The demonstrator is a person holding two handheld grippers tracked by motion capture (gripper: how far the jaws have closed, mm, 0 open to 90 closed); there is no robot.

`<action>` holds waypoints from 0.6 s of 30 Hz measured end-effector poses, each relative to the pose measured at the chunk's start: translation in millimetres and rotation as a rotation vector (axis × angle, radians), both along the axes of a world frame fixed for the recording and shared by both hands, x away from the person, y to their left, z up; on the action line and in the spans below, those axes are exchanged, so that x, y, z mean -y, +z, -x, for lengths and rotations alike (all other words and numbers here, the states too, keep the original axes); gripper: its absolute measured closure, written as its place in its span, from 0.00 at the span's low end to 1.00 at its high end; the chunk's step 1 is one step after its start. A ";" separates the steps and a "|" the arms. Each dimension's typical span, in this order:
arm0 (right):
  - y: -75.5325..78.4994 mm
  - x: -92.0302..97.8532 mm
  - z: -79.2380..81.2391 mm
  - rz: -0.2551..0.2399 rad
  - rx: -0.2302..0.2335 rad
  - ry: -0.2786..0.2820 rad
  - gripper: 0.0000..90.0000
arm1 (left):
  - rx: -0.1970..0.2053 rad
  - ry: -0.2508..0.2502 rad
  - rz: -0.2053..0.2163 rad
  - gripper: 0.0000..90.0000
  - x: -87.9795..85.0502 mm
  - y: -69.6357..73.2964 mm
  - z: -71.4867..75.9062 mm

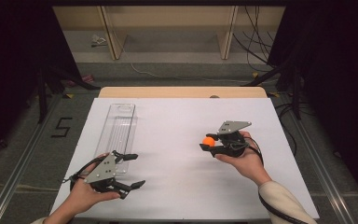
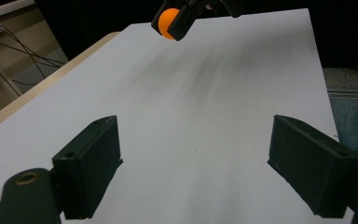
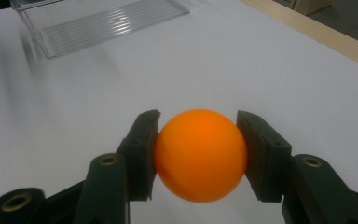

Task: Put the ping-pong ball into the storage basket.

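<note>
From the high view, the right gripper [image 1: 208,142] sat at about 3 o'clock on the white table [image 1: 177,140], clenched on an orange ball [image 1: 208,141]. The left gripper [image 1: 133,170] lay at 7 o'clock, its jaws spread wide with nothing between them, just beside the near end of a clear plastic tray [image 1: 116,128] that ran toward 11 o'clock.

In the left gripper view, its own jaws stood well apart over bare table; the ball [image 2: 167,22] appeared at 12 o'clock, pinched in the right gripper [image 2: 170,23].

In the right gripper view, both pads [image 3: 142,154] pressed the ball [image 3: 200,154] at centre, the tray [image 3: 98,23] at 11 o'clock.
</note>
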State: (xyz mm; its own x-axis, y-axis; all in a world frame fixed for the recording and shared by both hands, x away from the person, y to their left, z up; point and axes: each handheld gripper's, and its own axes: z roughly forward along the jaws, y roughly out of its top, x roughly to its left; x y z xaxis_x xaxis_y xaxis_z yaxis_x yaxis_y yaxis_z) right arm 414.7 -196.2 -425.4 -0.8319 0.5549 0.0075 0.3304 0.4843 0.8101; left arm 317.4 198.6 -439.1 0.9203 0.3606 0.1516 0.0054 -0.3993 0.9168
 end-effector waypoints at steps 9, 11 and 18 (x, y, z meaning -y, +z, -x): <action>0.9 -4.7 -2.9 -0.005 0.003 0.004 0.57 | 0.000 0.000 0.000 0.18 0.0 -0.2 -0.1; 0.9 -5.7 -3.4 -0.005 0.003 0.005 0.57 | -0.001 0.000 0.000 0.18 0.1 -0.1 0.0; 1.1 -8.3 -4.6 -0.004 0.005 0.009 0.57 | 0.000 0.000 -0.001 0.18 0.1 -0.1 0.2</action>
